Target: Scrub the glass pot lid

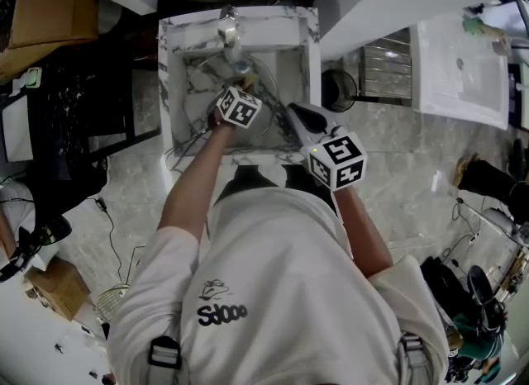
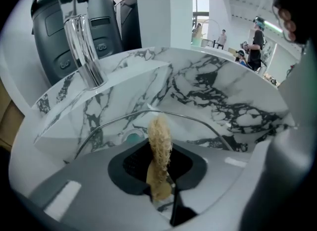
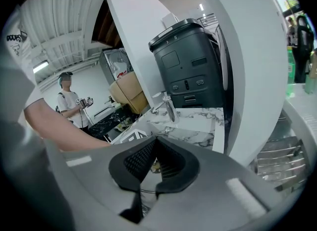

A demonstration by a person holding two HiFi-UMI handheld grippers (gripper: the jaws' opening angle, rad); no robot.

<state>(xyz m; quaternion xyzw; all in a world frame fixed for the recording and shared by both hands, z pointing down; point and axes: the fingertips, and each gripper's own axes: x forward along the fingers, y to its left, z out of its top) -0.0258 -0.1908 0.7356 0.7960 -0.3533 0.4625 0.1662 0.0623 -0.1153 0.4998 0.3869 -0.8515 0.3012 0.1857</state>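
Observation:
The glass pot lid [image 1: 266,98] stands tilted in the marble sink [image 1: 307,61], below the faucet [image 1: 229,28]. My left gripper [image 1: 237,98] is down in the sink, against the lid. In the left gripper view it [image 2: 161,175] is shut on a tan loofah sponge [image 2: 159,136] that sticks out towards the lid's metal rim [image 2: 198,120]. My right gripper [image 1: 291,114] reaches the lid's right edge from the sink's front. In the right gripper view its jaws [image 3: 154,158] are closed on the lid's thin edge, with glass [image 3: 143,198] showing below them.
A black bin-like appliance [image 2: 104,17] stands behind the sink and its chrome faucet [image 2: 84,51]. A wire rack [image 1: 387,65] and a white counter [image 1: 459,69] lie to the right. A person [image 3: 72,103] stands far off, and cables [image 1: 107,218] trail on the floor at left.

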